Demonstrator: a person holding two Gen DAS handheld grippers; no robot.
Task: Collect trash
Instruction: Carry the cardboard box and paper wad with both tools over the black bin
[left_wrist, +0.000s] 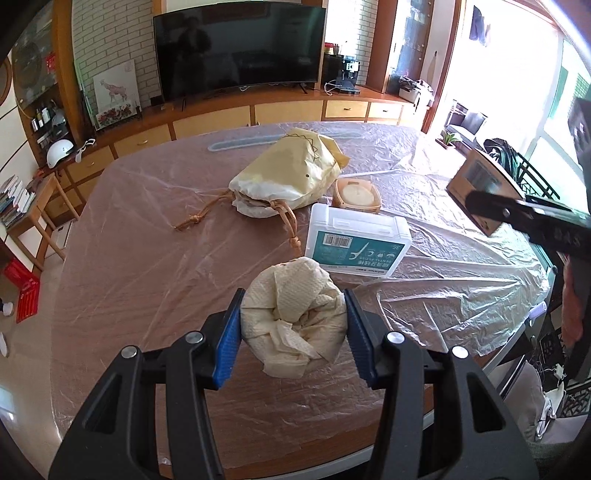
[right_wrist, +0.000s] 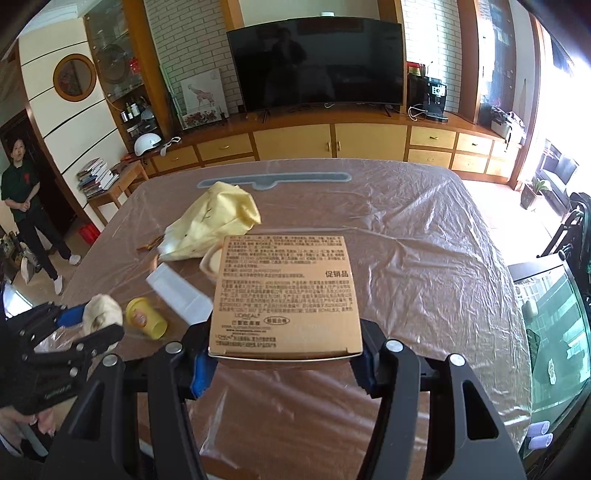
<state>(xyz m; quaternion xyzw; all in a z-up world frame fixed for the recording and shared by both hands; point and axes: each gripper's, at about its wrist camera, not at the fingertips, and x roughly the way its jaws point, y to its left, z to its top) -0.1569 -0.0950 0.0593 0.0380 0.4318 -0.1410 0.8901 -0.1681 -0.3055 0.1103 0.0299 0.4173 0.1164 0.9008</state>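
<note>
Plastic-covered bench (left_wrist: 147, 229), TV wall behind. Your left tongs (left_wrist: 293, 325) clamp the crumpled paper wad (left_wrist: 295, 314); right tongs (right_wrist: 284, 354) grip the cardboard box (right_wrist: 284, 291), both lifted. Carry step, by my read: next you need a bin, none in view.

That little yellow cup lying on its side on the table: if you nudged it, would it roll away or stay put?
The yellow cup lies on its side, so a nudge would probably roll it, likely in a curve, since it looks wider at the mouth. It looks thin and empty, so probably light. The crinkled plastic sheet under it might slow it.
</note>
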